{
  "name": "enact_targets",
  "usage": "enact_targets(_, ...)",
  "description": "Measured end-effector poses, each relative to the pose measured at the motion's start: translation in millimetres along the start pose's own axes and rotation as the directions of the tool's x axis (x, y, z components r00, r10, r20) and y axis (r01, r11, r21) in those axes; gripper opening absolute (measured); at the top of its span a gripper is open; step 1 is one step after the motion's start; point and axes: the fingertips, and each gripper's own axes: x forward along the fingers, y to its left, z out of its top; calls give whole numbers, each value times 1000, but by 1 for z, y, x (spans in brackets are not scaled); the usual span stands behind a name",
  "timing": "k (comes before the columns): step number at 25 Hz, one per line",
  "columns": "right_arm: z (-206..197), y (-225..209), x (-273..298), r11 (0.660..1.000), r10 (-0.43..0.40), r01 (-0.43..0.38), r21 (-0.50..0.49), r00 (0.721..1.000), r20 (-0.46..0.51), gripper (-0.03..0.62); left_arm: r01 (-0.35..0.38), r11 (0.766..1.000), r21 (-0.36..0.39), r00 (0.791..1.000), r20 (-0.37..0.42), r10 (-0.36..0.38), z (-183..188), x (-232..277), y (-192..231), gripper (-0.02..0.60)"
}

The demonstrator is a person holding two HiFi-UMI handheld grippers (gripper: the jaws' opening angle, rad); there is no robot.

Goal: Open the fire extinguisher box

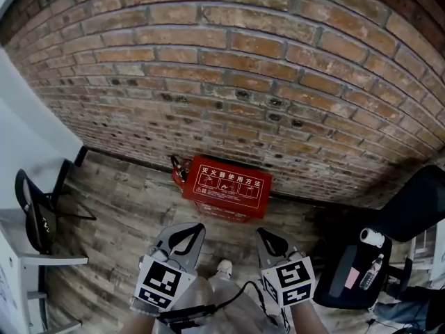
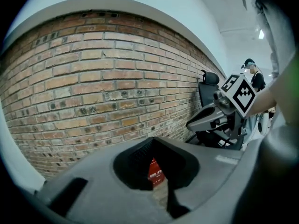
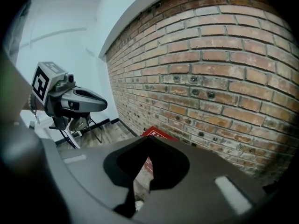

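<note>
A red fire extinguisher box (image 1: pixel 226 186) with white print on its lid lies shut on the wooden floor against the brick wall (image 1: pixel 264 61). A dark clasp or cable (image 1: pixel 181 167) shows at the box's left end. My left gripper (image 1: pixel 197 228) and right gripper (image 1: pixel 261 233) hover side by side just short of the box, both shut with nothing between their jaws. In the left gripper view the box (image 2: pixel 156 171) shows only as a red sliver through the jaw gap. In the right gripper view its corner (image 3: pixel 159 133) peeks above the closed jaws.
A black office chair (image 1: pixel 410 214) stands at the right, and beside it is a dark seat (image 1: pixel 351 273) with a bottle and a white roll on it. A black folding chair (image 1: pixel 38 214) and a white wall are at the left. A shoe (image 1: pixel 224 266) shows between the grippers.
</note>
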Motion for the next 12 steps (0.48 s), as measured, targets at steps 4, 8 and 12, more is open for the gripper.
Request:
enact_targets(4, -10, -3, 13, 1000, 15, -15, 7, 1000, -27, 8, 7, 1000, -20, 1000, -23, -8, -13, 15, 3, -3)
enact_targets(8, -17, -5, 30, 999, 23, -21, 25, 999, -46, 8, 21, 1000, -22, 999, -44, -22, -24, 30, 10, -3)
enact_targets(12, -23, -14, 47, 999, -4, 6, 48, 998, -61, 8, 29, 998, -54, 998, -55, -32, -38, 45, 19, -3)
